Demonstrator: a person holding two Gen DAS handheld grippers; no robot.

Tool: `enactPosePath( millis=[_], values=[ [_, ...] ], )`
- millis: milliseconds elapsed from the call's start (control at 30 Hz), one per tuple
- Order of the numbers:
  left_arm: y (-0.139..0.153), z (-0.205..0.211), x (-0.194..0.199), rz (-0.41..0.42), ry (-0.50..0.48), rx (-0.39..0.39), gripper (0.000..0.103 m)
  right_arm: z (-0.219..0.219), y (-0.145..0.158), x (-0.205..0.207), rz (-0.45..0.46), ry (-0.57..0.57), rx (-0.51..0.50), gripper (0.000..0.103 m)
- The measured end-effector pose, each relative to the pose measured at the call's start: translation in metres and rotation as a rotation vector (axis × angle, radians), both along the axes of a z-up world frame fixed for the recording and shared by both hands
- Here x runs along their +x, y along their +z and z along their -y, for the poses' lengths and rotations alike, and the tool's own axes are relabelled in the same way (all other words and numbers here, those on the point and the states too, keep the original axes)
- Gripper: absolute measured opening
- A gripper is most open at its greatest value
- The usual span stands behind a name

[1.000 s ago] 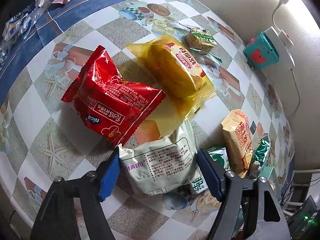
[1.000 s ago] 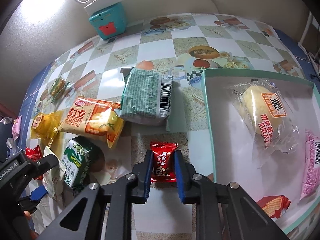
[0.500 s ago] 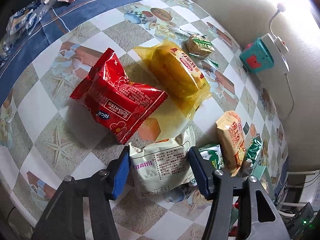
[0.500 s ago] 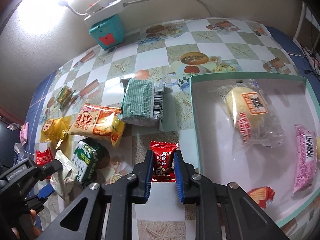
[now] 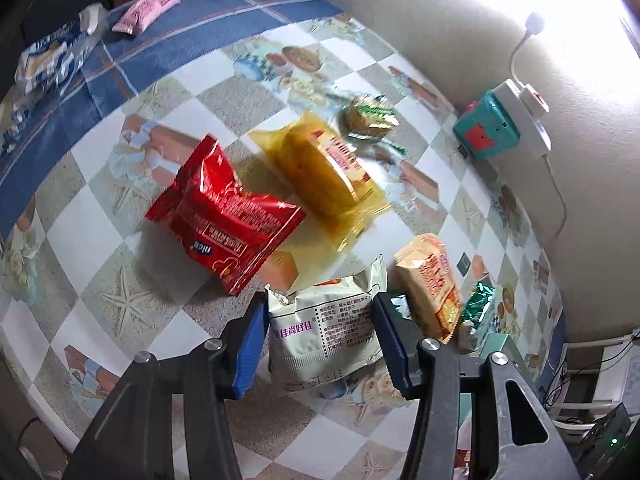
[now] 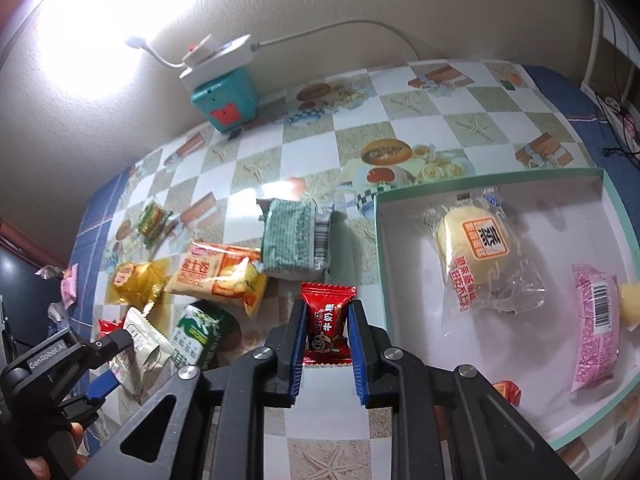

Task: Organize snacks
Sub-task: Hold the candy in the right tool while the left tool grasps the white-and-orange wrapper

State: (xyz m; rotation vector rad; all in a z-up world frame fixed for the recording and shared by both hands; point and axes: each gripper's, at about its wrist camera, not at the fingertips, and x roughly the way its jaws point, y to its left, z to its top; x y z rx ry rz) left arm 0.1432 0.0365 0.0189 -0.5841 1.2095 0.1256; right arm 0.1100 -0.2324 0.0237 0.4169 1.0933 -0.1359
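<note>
The right gripper (image 6: 326, 338) is squeezing a small red candy (image 6: 327, 326). Its two blue pads are pressing on both sides of the wrapper, so the gap is only as wide as the candy. The candy is standing up between the fingers, just beside the left wall of the box (image 6: 472, 416). Inside the box, a yellow cake in a clear bag (image 6: 478, 258) is lying near the back. A pink pack (image 6: 596, 330) is lying to the right of it, and a little red and orange sweet (image 6: 508, 392) is sitting near the front wall.

The left gripper (image 5: 320, 330) is closing on a white snack bag (image 5: 324, 336). Both blue pads are touching the sides of the bag, and the gap is about as wide as the bag. I cannot tell if the bag is off the table.

Past the white bag, a big red bag (image 5: 224, 216) is lying on the checkered tablecloth (image 5: 100, 240). A yellow bag (image 5: 324, 172) is lying just beside it, and its clear edge is touching the red bag. A small green and gold sweet (image 5: 368, 120) is sitting behind the yellow bag. To the right of the white bag, an orange pack (image 5: 432, 284) is lying close by. In the right view, a green pack with a bar code (image 6: 296, 240) is lying behind the candy, and a green and white pack (image 6: 200, 332) is lying to the left of the gripper. A teal box (image 5: 486, 132) is sitting by the wall with a white power strip (image 5: 524, 116) on top of it.
</note>
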Motion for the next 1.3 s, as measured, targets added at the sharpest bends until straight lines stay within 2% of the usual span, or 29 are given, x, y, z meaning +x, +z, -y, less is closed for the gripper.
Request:
enactPosePath(
  millis=[267, 367, 500, 533, 600, 633, 667, 800, 867, 900, 1000, 1133, 1300],
  values=[
    [0.003, 0.005, 0.002, 0.001, -0.003, -0.001, 0.053, 0.004, 0.006, 0.0, 0.022, -0.005, 0.024, 0.022],
    [0.005, 0.007, 0.003, 0.006, -0.009, 0.024, 0.042, 0.007, 0.008, -0.001, 0.028, -0.009, 0.028, 0.022],
    [-0.01, 0.01, 0.008, -0.039, -0.014, 0.026, 0.042, 0.01, 0.007, -0.002, 0.02, -0.014, 0.033, 0.022],
    [-0.015, 0.009, 0.009, -0.05, -0.011, 0.011, 0.046, 0.01, 0.006, -0.002, 0.017, -0.016, 0.034, 0.022],
    [-0.021, 0.007, 0.009, -0.061, -0.003, -0.034, 0.064, 0.012, 0.005, -0.002, 0.015, -0.018, 0.036, 0.022],
    [-0.021, 0.007, 0.009, -0.06, 0.001, -0.04, 0.08, 0.013, 0.005, -0.002, 0.015, -0.02, 0.038, 0.022],
    [-0.021, 0.007, 0.008, -0.057, 0.005, -0.036, 0.084, 0.014, 0.005, -0.002, 0.015, -0.022, 0.04, 0.022],
    [-0.02, 0.006, 0.008, -0.063, 0.008, 0.031, 0.086, 0.016, 0.004, -0.002, 0.015, -0.027, 0.043, 0.022],
    [-0.021, 0.004, 0.008, -0.096, 0.02, 0.116, 0.088, 0.016, 0.002, -0.002, 0.011, -0.028, 0.046, 0.022],
    [-0.021, 0.001, 0.008, -0.097, 0.031, 0.13, 0.088, 0.016, 0.001, -0.002, 0.009, -0.028, 0.046, 0.022],
    [-0.025, -0.011, 0.007, -0.097, 0.079, 0.093, 0.095, 0.015, -0.001, -0.001, 0.003, -0.026, 0.048, 0.022],
    [-0.041, -0.018, 0.006, -0.132, 0.119, 0.036, 0.096, 0.015, -0.001, -0.001, 0.003, -0.028, 0.045, 0.022],
    [-0.052, -0.002, 0.012, -0.149, 0.089, 0.064, 0.096, 0.017, -0.001, -0.002, 0.003, -0.034, 0.042, 0.022]
  ],
)
